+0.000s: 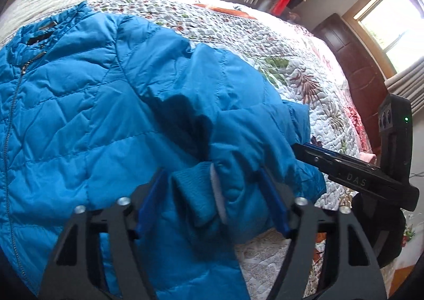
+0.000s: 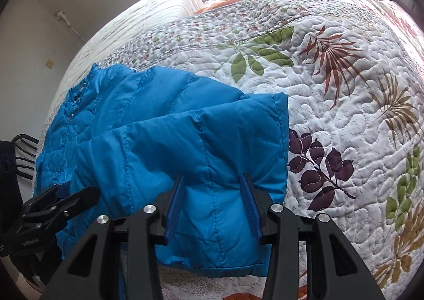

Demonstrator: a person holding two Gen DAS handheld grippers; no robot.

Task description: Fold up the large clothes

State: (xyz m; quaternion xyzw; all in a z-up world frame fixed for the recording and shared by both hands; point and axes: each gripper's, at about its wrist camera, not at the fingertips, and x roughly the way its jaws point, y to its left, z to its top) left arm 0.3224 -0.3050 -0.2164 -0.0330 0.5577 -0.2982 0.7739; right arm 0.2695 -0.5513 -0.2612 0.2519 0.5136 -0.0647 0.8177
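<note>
Blue pads of the left gripper (image 1: 212, 201) are pinching the jacket's cuff (image 1: 196, 194); the right gripper (image 2: 213, 207) is clamping a folded edge. The jacket (image 1: 79, 119) is lying lengthwise on the quilt (image 2: 331, 114), collar (image 1: 39, 34) pointing away.

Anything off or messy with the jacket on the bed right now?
Nothing damaged or spilled. The blue jacket lies on the quilt, sleeve folded across it and bunched, its cuff between the left tongs. Mid-fold, not odd.

The jacket (image 1: 79, 119)'s hem is cut off at the frame's bottom.
</note>
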